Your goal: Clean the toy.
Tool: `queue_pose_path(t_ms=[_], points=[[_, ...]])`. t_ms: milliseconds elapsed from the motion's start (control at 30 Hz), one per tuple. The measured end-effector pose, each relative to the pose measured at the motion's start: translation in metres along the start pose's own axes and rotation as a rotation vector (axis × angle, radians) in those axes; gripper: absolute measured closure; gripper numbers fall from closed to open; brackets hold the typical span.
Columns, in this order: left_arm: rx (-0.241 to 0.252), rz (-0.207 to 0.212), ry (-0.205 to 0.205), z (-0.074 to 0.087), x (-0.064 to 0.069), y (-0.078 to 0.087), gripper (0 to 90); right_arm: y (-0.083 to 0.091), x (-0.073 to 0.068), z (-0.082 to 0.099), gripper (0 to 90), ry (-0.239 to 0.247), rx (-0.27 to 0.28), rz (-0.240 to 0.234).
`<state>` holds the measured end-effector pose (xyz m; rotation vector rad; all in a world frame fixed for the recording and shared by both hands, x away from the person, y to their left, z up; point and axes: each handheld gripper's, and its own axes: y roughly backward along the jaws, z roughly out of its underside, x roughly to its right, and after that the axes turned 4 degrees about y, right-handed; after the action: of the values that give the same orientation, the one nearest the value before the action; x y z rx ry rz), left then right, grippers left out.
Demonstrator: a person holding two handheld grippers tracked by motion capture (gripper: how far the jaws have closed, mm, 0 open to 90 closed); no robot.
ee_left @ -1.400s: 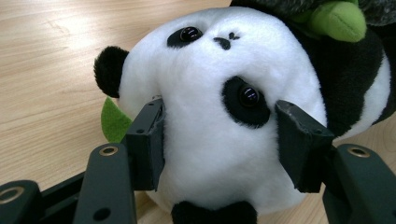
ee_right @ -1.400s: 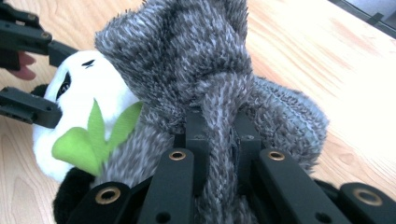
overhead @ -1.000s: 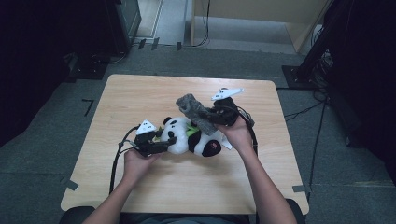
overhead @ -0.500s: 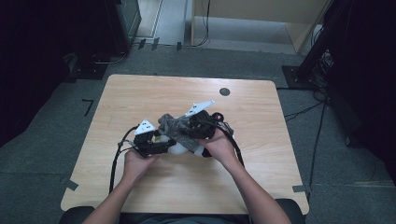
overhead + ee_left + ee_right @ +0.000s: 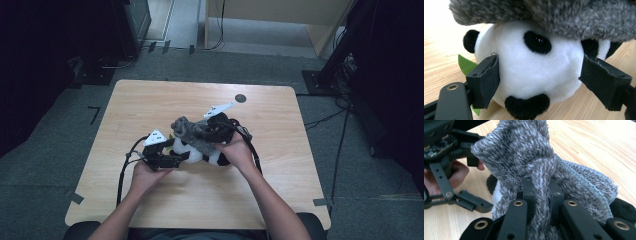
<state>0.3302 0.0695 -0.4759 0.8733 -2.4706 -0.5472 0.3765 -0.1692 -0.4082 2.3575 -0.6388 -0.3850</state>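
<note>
My right tool [image 5: 540, 195] is clamped on the grey fuzzy cloth [image 5: 534, 157], draping it over the panda plush [image 5: 529, 70] mid-table [image 5: 150, 100]. Left tool [image 5: 539, 82] has just been opening, its pads now flank the head. Risk: the freed panda rolls and the cloth slides off.

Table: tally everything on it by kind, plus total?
Plush panda: 1
Grey fuzzy cloth: 1
Handheld claws: 2, left claw and right claw
Dark round spot on the table, near its far edge: 1
Total: 5
</note>
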Motion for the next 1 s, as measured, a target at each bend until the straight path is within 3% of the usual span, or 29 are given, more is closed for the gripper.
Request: queue_pose_path(t_ms=[67,233,333,400,567,700,767,833,1000], points=[[-0.006,0.006,-0.011,0.003,0.0,-0.002,13.5,0.0,0.002,-0.001,81.7,-0.012,0.0,-0.004],[0.016,-0.042,-0.055,0.009,0.003,-0.011,9.6,-0.001,0.006,-0.001,81.6,-0.036,0.001,-0.012],[0.032,-0.091,-0.09,0.013,0.008,-0.015,10.3,-0.001,0.006,-0.001,81.6,-0.037,0.002,-0.008],[0.046,-0.123,-0.105,0.015,0.01,-0.016,15.7,-0.002,0.005,-0.001,81.5,-0.04,0.003,-0.006],[0.046,-0.139,-0.102,0.014,0.01,-0.014,34.7,0.003,-0.003,-0.007,81.7,-0.042,0.029,-0.017],[0.046,-0.143,-0.098,0.013,0.015,-0.013,38.8,0.001,-0.022,-0.015,81.7,0.0,0.049,-0.037],[0.047,-0.147,-0.096,0.013,0.016,-0.013,40.0,-0.008,-0.033,-0.017,81.4,0.03,0.001,-0.031],[0.035,-0.15,-0.089,0.013,0.015,-0.013,41.3,-0.02,-0.038,-0.014,81.3,0.068,-0.074,0.007],[0.031,-0.148,-0.083,0.012,0.015,-0.013,43.0,-0.018,-0.034,-0.009,81.5,0.093,-0.097,0.015]])
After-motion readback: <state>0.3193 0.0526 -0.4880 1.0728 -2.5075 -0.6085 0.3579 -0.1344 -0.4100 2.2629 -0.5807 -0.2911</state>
